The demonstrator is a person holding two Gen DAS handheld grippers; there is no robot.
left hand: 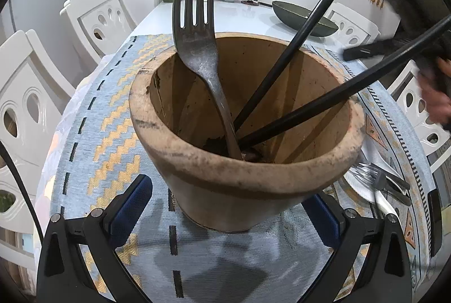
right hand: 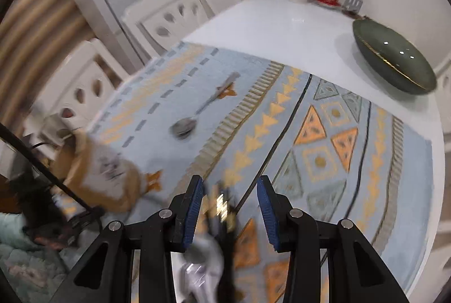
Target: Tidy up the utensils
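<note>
A terracotta pot (left hand: 242,134) is seen standing upright on a patterned blue-and-gold cloth (left hand: 112,117) spread over the white counter (right hand: 282,29). The left gripper (left hand: 231,207) is set about the base of the pot, one blue pad (left hand: 132,204) on each side; whether the pads press on the wall cannot be told.

Inside the pot a dark fork (left hand: 197,49) is stood with its tines upward, leaned against the far-left part of the rim. Two black chopsticks (left hand: 296,58) are leaned against the right part of the rim, their lower ends gathered at the bottom of the pot.

Toward the near right edge of the counter, a white plate (left hand: 363,184) is seen with further cutlery (left hand: 377,182) lying on it, just beside the pot.

The right gripper (right hand: 229,207) is held above this plate with its jaws spread; blurred cutlery lies below and between them, and nothing is seen to be pinched. A spoon (right hand: 197,111) lies alone on the cloth farther toward the left edge, well apart from the gripper. A dark green bowl (right hand: 394,58) rests on the bare counter near the far right edge.
</note>
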